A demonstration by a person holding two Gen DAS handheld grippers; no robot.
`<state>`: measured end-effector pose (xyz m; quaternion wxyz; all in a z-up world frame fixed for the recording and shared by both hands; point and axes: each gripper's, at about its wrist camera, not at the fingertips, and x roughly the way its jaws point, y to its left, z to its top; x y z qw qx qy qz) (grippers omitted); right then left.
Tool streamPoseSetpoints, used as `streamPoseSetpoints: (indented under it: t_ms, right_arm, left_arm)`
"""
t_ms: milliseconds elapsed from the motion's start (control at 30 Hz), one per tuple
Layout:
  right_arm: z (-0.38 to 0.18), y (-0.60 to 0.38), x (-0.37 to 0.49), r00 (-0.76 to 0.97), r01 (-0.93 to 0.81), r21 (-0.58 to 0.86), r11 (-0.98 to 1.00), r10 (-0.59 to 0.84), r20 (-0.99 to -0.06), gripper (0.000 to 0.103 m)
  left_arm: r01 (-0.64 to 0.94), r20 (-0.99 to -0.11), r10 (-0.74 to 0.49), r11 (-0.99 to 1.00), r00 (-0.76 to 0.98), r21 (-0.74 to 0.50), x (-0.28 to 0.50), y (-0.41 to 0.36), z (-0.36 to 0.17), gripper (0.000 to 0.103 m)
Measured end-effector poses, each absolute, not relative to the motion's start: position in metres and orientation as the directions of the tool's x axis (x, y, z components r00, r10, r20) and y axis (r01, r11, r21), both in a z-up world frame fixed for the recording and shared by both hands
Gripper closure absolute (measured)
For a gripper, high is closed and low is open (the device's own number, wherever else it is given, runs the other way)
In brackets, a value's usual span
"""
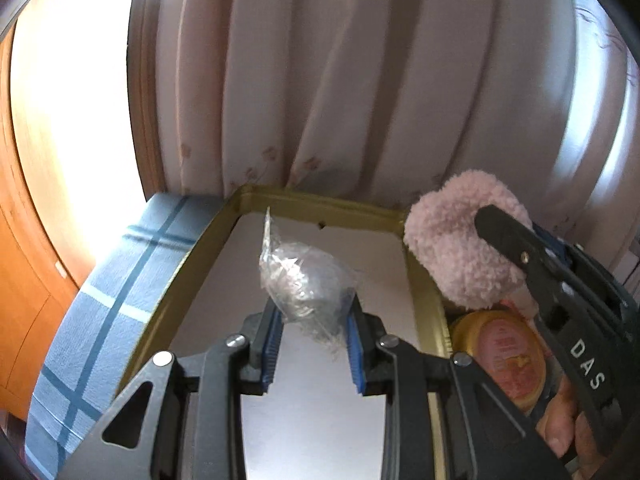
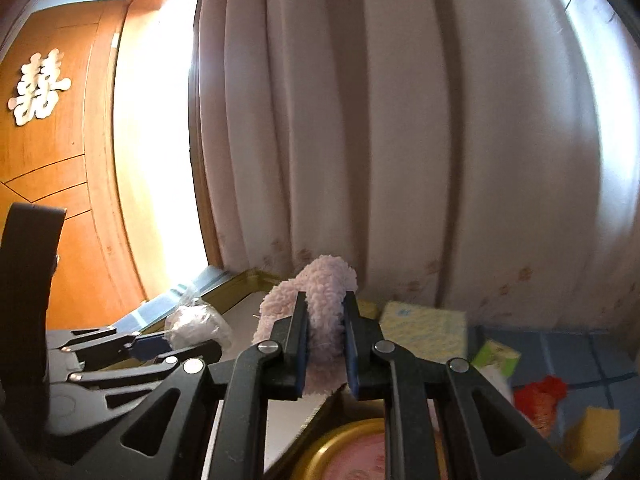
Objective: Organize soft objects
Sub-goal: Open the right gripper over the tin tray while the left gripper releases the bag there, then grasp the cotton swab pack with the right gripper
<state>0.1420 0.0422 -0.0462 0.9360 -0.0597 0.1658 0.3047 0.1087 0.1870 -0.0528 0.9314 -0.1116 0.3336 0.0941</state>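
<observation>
Light source: daylight entered through the window gap (image 1: 76, 92) at the left of both views, blown out to plain white.
Curtain (image 1: 360, 80): softly backlit, with dark vertical shadows in its folds.
Foreground: gripper bodies were dim and underexposed.
Blur: right edge smeared in both views; the red thing (image 2: 538, 398) and yellow sponge (image 2: 592, 432) at lower right were unsharp.
Distortion: strong fisheye bowing; black corners.

wrapped ball (image 1: 306, 284) left, fleece (image 1: 460, 240) right
</observation>
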Motion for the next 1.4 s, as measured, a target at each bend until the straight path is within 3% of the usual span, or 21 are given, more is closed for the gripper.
streamPoseSetpoints:
  t_ms: [500,567,600,633,667,733,800,900,1033,1400]
  right_arm:
    - [-0.063,0.082,0.151,0.692,-0.627,-0.035,0.778,0.536,-0.485,0.084]
    - [-0.063,0.082,0.150,0.690,-0.629,-0.034,0.776,0.538,-0.484,0.084]
    - [-0.063,0.083,0.151,0.685,-0.633,-0.032,0.774,0.540,-0.489,0.077]
    - [-0.064,0.084,0.152,0.682,-0.635,-0.032,0.772,0.539,-0.495,0.071]
    - [-0.065,0.085,0.153,0.687,-0.629,-0.041,0.777,0.530,-0.498,0.055]
    - [-0.065,0.083,0.151,0.701,-0.615,-0.048,0.787,0.518,-0.491,0.051]
    - [-0.063,0.077,0.149,0.700,-0.615,-0.025,0.788,0.531,-0.477,0.050]
    - [-0.058,0.065,0.141,0.714,-0.604,-0.015,0.797,0.532,-0.455,0.048]
    - [-0.052,0.040,0.125,0.726,-0.603,-0.012,0.797,0.543,-0.421,0.045]
    - [-0.049,-0.069,0.095,0.792,-0.551,-0.116,0.826,0.475,-0.383,0.040]
  left_arm:
    - [-0.270,-0.703,0.156,0.961,0.694,-0.053,0.124,0.208,-0.059,0.074]
    - [-0.278,-0.698,0.177,0.960,0.694,-0.033,0.123,0.208,-0.060,0.069]
    - [-0.283,-0.696,0.185,0.959,0.694,-0.027,0.123,0.208,-0.059,0.064]
    - [-0.286,-0.695,0.193,0.958,0.693,-0.019,0.122,0.207,-0.059,0.052]
    - [-0.302,-0.691,0.215,0.953,0.690,-0.006,0.121,0.207,-0.059,0.050]
    - [-0.322,-0.682,0.234,0.947,0.693,-0.002,0.118,0.208,-0.057,0.034]
    - [-0.324,-0.668,0.229,0.946,0.708,-0.018,0.113,0.210,-0.054,0.026]
    - [-0.322,-0.634,0.232,0.946,0.737,-0.028,0.103,0.204,-0.049,0.024]
    - [-0.306,-0.589,0.221,0.951,0.778,-0.049,0.086,0.189,-0.047,0.014]
    - [-0.241,-0.509,0.201,0.970,0.837,-0.014,0.058,0.125,-0.057,0.009]
